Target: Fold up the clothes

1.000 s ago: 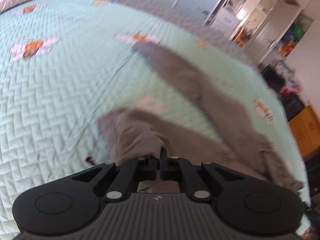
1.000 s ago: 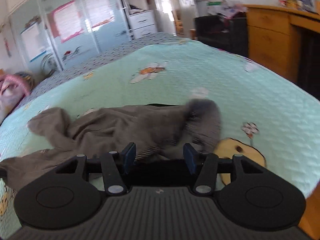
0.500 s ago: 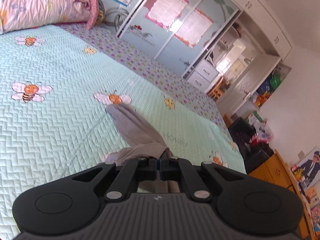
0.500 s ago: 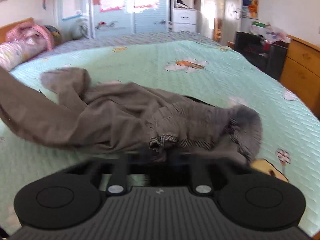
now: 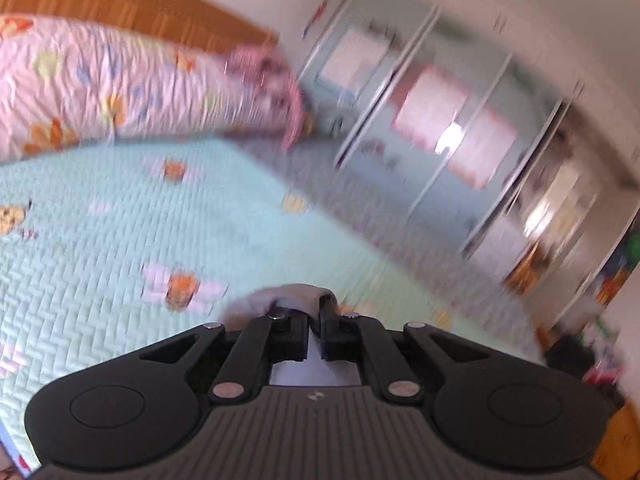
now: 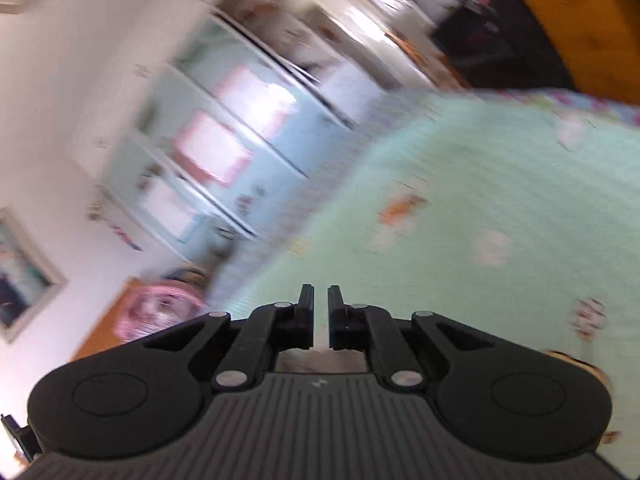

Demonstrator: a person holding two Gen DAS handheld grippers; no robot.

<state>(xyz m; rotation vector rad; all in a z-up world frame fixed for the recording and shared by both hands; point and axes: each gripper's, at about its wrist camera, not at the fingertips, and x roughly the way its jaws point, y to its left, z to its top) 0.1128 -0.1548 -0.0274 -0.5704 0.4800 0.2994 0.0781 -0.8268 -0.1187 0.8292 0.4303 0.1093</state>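
Both your grippers now lifted off the bed [image 5: 100,280]: left gripper [image 5: 315,312] still pinches grey garment [image 5: 288,295]; right gripper [image 6: 319,300], jaws just closed, nips cloth low between them.

From my end the left gripper [image 5: 316,312] looks like matt black plastic with shiny metal pins, ribbed grey body. Soft grey cloth of the garment [image 5: 288,296] bunches at its tips. The bedspread [image 5: 100,288] is quilted mint fabric with a herringbone stitch. Headboard [image 5: 120,4] is orange-brown wood, and the pillow [image 5: 120,84] is crinkly cloth.
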